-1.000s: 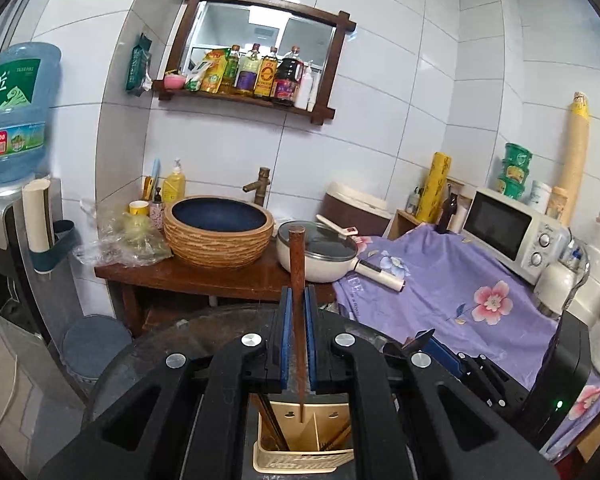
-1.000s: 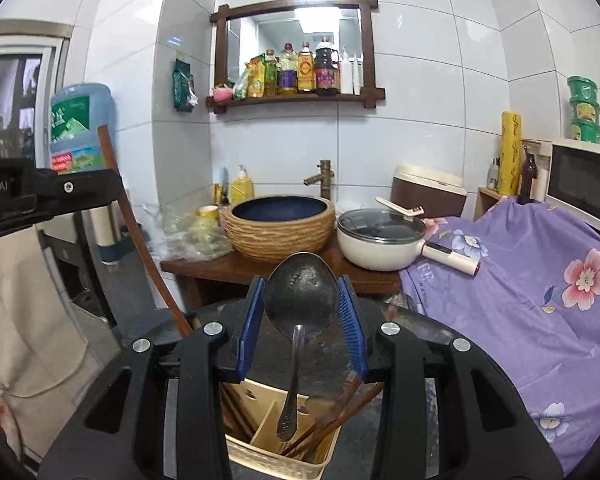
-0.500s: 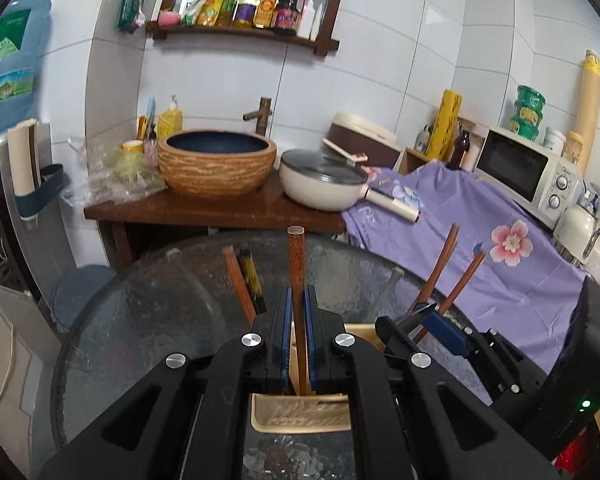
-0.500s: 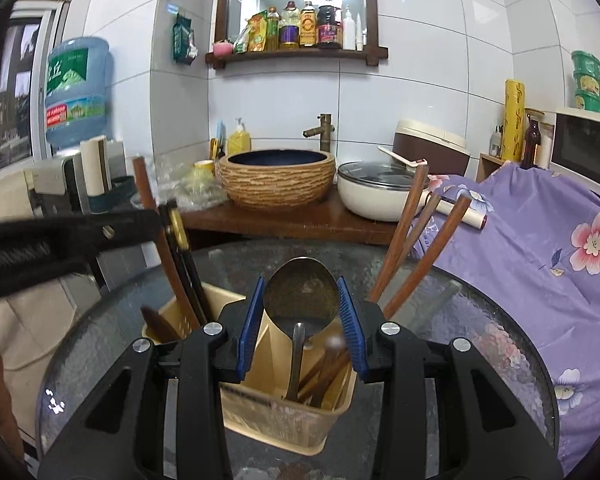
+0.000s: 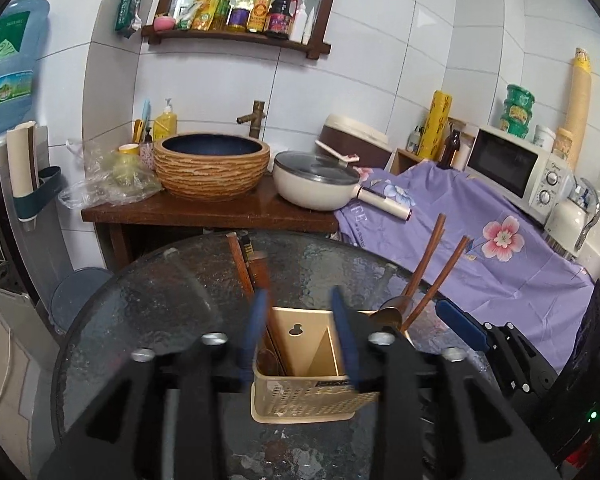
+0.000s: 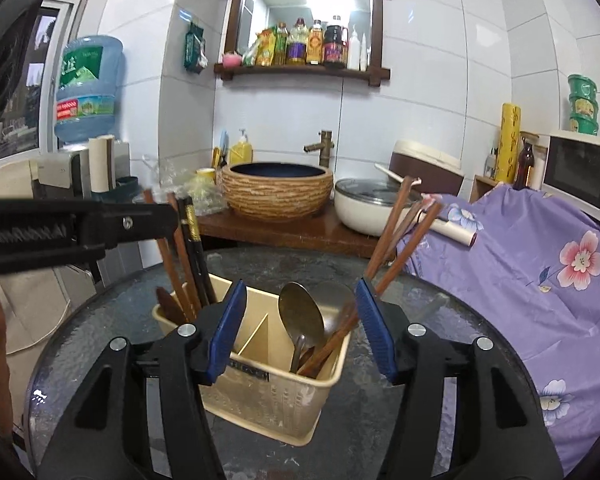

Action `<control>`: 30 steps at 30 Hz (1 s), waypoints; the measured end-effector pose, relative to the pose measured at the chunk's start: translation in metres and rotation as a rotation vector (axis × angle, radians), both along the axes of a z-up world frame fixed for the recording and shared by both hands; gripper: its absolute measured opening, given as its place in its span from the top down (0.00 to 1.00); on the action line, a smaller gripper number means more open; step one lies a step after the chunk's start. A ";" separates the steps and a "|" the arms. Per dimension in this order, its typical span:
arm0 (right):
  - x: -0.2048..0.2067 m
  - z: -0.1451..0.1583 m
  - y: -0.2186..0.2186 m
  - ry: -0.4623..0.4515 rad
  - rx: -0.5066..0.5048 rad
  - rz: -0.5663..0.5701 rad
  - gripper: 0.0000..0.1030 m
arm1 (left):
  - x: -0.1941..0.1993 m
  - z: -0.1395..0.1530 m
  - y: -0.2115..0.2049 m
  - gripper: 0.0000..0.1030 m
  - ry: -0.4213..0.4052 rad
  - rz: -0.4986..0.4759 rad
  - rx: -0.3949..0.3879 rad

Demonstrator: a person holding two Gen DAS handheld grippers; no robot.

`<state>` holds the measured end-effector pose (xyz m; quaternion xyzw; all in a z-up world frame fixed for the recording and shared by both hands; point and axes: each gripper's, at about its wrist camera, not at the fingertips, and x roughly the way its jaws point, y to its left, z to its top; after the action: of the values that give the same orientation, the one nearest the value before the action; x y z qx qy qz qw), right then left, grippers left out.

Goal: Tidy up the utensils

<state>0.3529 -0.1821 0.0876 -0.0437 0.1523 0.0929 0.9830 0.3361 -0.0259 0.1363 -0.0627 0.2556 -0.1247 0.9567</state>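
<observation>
1. We start at the beige perforated plastic utensil caddy (image 6: 276,380), which stands on the round dark glass table (image 6: 440,360) at lower centre of the right wrist view. A thin divider (image 6: 256,330) splits it into compartments.
2. In the right-hand compartment the metal spoon (image 6: 302,316) stands bowl up, leaning slightly left, among brown wooden chopsticks (image 6: 388,232) that slant up to the right of the frame.
3. In the left-hand compartment dark and brown chopsticks (image 6: 188,248) rise almost upright toward the upper left.
4. Our right gripper (image 6: 300,328) hangs just in front of the caddy, its blue pads spread wide on either side of the spoon and touching nothing.
5. Our left gripper (image 5: 298,330) is likewise spread and empty in the left wrist view, with the caddy (image 5: 304,400) directly between and beyond its blurred pads.
6. We judge the right gripper the nearer to the spoon. The spoon's long axis runs near vertical, so any re-grip would come along that line from above.
7. We see no loose utensils on the table in either view.
</observation>
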 end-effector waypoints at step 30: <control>-0.263 -0.099 -0.052 0.050 0.125 0.089 0.06 | -0.238 -0.129 0.037 0.06 -0.064 0.141 0.082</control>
<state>0.0900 -0.2339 -0.0110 0.0132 0.1684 0.1467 0.9746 0.0978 0.0113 0.0070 -0.0371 0.2245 -0.0482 0.9726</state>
